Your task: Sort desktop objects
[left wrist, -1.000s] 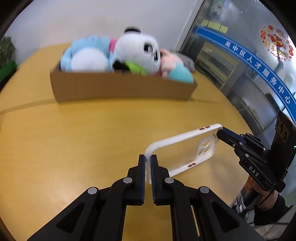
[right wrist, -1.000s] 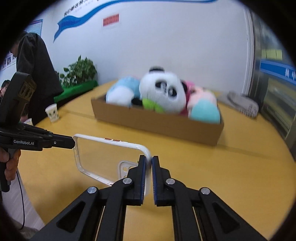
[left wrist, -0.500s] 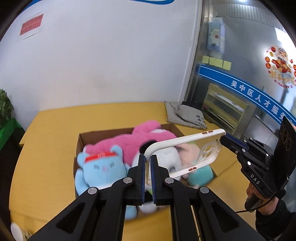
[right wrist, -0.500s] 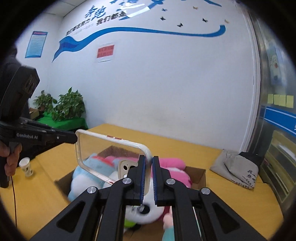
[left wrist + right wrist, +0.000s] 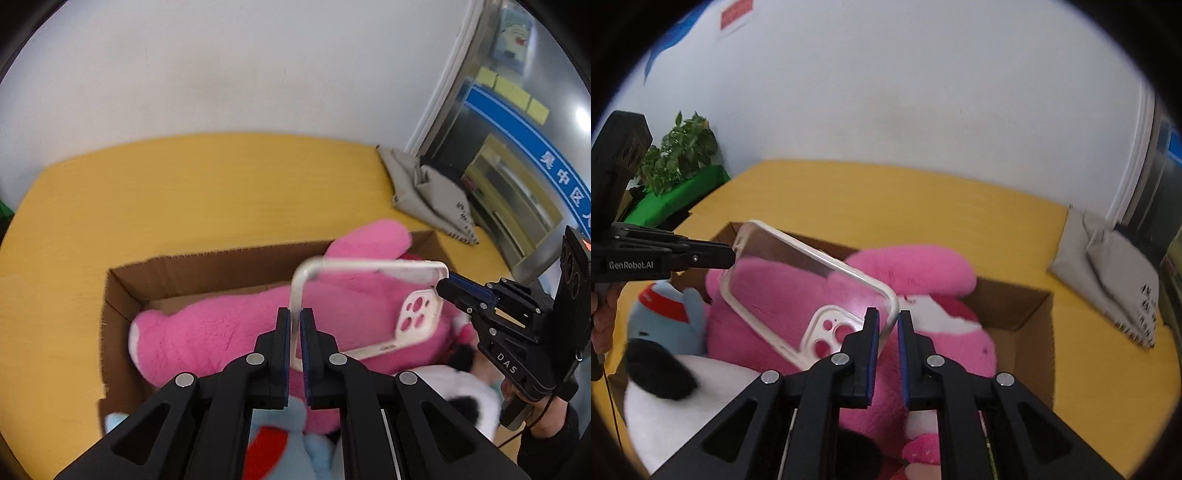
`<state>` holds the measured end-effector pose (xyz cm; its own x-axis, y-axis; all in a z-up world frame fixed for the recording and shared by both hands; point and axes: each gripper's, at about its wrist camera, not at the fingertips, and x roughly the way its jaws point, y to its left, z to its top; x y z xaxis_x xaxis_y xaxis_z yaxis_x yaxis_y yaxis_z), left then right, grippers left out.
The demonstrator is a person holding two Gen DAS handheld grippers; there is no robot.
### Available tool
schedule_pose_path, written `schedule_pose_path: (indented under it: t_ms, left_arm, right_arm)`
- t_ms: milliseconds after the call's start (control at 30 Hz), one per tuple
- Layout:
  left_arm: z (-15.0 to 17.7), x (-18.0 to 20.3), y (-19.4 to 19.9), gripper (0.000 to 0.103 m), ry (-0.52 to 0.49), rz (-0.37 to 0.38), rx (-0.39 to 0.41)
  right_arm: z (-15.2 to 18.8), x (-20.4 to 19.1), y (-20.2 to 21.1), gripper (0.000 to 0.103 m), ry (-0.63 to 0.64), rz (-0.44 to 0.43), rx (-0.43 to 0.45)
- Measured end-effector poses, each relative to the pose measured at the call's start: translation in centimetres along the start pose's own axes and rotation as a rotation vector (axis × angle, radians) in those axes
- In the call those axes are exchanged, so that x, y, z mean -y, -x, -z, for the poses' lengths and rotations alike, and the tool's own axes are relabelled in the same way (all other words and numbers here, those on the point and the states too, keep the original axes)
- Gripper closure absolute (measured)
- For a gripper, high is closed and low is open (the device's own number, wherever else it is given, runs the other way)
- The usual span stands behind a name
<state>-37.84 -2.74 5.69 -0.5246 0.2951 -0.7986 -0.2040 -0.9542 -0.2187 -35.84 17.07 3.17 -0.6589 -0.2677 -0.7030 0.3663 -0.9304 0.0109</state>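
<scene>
A clear phone case with a white rim point(image 5: 364, 306) hangs over the cardboard box point(image 5: 122, 295) of plush toys. My left gripper point(image 5: 296, 325) is shut on one end of the case. My right gripper point(image 5: 887, 325) has its jaws slightly parted around the case's other corner point(image 5: 886, 295), which looks loose between them. It also shows in the left wrist view point(image 5: 448, 286), touching the case's far corner. Under the case lies a pink plush point(image 5: 798, 280), with a blue plush point(image 5: 661, 314) and a panda plush point(image 5: 683, 387) beside it.
The box stands on a yellow table point(image 5: 184, 192). A folded grey cloth point(image 5: 1115, 266) lies at the table's right rear. A green plant point(image 5: 679, 155) stands beyond the table's left edge. A white wall is behind.
Both grippers carried the case forward from above the bare table to over the box and tilted down towards the plush toys. The right jaws have parted a little.
</scene>
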Motion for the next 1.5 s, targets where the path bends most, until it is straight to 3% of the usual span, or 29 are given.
schedule_pose_path:
  t_ms: [67,133,167,200,233,267,300,433,500,633,733,767,833,900,1000,1167,1300,1367,1500]
  left_arm:
    - [0.5,0.2,-1.0,0.098,-0.009,-0.012,-0.018]
    - [0.9,0.3,-1.1,0.098,-0.016,-0.020,-0.014]
    - [1.1,0.3,-0.8,0.097,-0.010,-0.019,-0.009]
    - [1.3,0.3,-0.3,0.087,-0.004,-0.026,-0.002]
    - [1.5,0.4,0.4,0.078,0.001,-0.038,0.009]
    - [1.8,0.4,1.2,0.060,0.003,-0.040,0.024]
    - [2.1,0.5,2.2,0.048,0.003,-0.036,0.042]
    - [4.0,1.2,7.0,0.033,-0.012,-0.032,0.111]
    - [5.9,1.8,9.8,0.016,-0.019,-0.040,0.154]
    - [10.4,3.8,14.3,0.002,-0.055,-0.061,0.223]
    - [13.9,5.2,16.7,0.000,-0.044,-0.107,0.273]
    - [14.9,5.4,17.1,0.000,-0.032,-0.130,0.289]
    - [17.1,5.7,17.5,0.000,-0.008,-0.174,0.308]
    - [18.7,5.5,17.0,0.000,-0.001,-0.202,0.291]
    - [20.1,3.8,14.6,0.000,0.007,-0.229,0.226]
    - [22.0,-1.1,10.1,0.002,0.091,-0.180,0.078]
    - [22.7,-1.3,9.4,0.005,0.007,-0.202,0.082]
    - [22.8,-1.2,9.5,0.005,0.002,-0.194,0.070]
    - [24.2,-1.0,10.4,0.005,-0.019,-0.174,0.062]
  right_arm:
    - [0.4,0.1,-0.3,0.094,-0.007,0.002,-0.007]
    - [0.3,0.1,0.1,0.087,-0.001,0.012,0.001]
    - [0.1,0.0,0.7,0.072,0.005,0.024,0.011]
    - [-0.1,0.0,1.6,0.047,0.015,0.028,0.036]
    - [-0.3,0.0,2.7,0.034,0.020,0.023,0.066]
    - [-0.5,0.0,3.7,0.021,0.017,0.014,0.092]
    - [-0.7,0.1,5.0,0.022,0.009,0.006,0.119]
    - [0.2,0.5,10.5,0.021,-0.021,0.017,0.157]
    - [1.4,0.2,12.9,0.020,-0.033,0.016,0.150]
    - [5.1,-2.2,16.5,0.020,-0.014,0.029,0.105]
    - [8.2,-4.6,18.3,0.008,0.014,0.046,0.113]
    - [9.2,-5.4,18.5,0.000,0.030,0.062,0.113]
    - [11.1,-6.7,18.2,0.000,0.059,0.101,0.099]
    - [12.5,-6.8,17.3,0.000,0.043,0.088,0.070]
    - [13.8,-5.2,14.6,0.000,-0.042,0.050,-0.015]
    - [15.8,0.9,11.2,0.000,-0.170,0.128,-0.098]
    - [17.1,4.1,9.0,0.001,-0.215,0.086,-0.193]
    - [18.1,4.4,8.9,0.001,-0.233,0.042,-0.199]
    - [19.5,3.8,10.3,0.001,-0.226,0.052,-0.184]
